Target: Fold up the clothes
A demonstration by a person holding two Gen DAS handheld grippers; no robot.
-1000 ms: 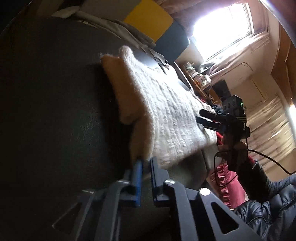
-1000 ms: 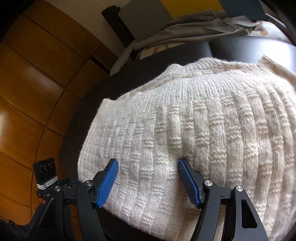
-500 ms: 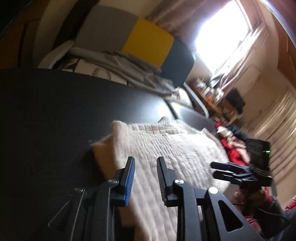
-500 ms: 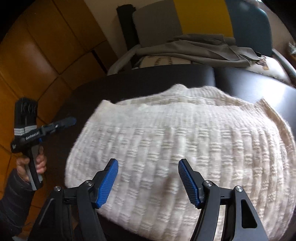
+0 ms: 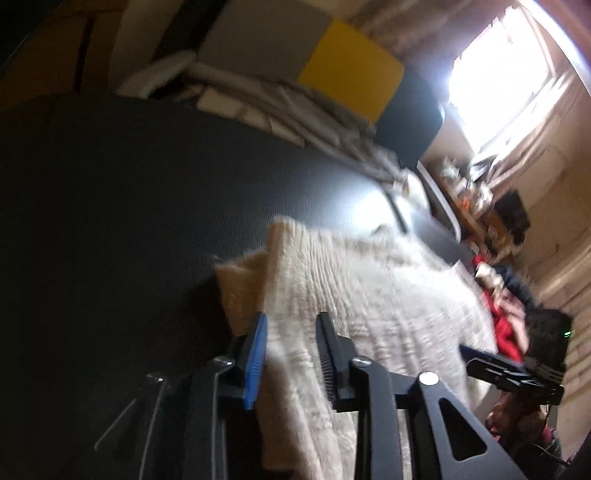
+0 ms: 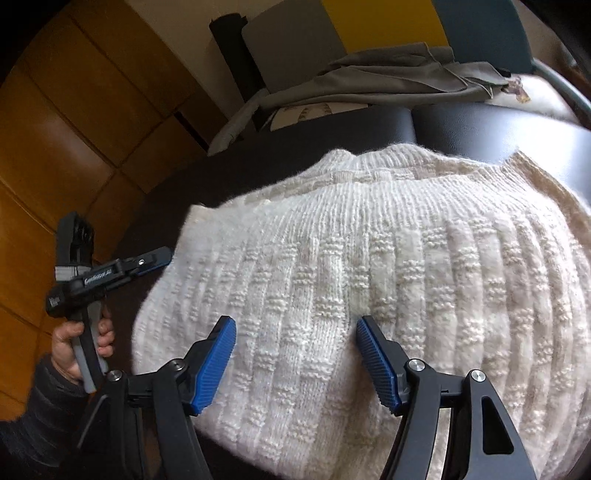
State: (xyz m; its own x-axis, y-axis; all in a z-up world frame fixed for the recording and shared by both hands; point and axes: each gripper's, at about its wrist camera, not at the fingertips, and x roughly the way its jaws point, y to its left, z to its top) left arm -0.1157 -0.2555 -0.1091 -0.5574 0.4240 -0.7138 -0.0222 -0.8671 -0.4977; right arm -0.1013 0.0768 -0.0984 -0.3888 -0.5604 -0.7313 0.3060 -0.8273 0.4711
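Cream-white knitted wool sweater (image 5: 362,295) lies folded on a broad black matte surface (image 5: 129,221), seen from the left wrist camera. The picture is blurred. The left gripper (image 5: 290,354) points down over the sweater's near left edge; its fingers, one with a blue ribbed pad (image 5: 255,358), are spreading apart, with knit between them but not pinched. Beyond the surface stands a chair with grey, yellow and dark panels (image 5: 347,77), draped with grey cloth (image 5: 295,107). A bright window (image 5: 498,74) glares at upper right, with a cluttered shelf (image 5: 472,192) below it and red fabric (image 5: 506,325) past the sweater. The right gripper (image 5: 509,373) shows at the right edge.

From the right wrist camera, the picture is sharp. The sweater (image 6: 388,277) fills the middle, its basket-weave ribs running towards the camera. The right gripper (image 6: 295,362) hovers over the near edge, fingers held wide apart and gripping nothing. At left, a hand (image 6: 79,347) in a dark sleeve holds the left gripper (image 6: 147,260) beside the sweater's left edge. Brown wooden wall panels (image 6: 74,129) fill the left side; the chair (image 6: 369,26) and grey cloth (image 6: 388,77) sit behind the surface (image 6: 480,125).
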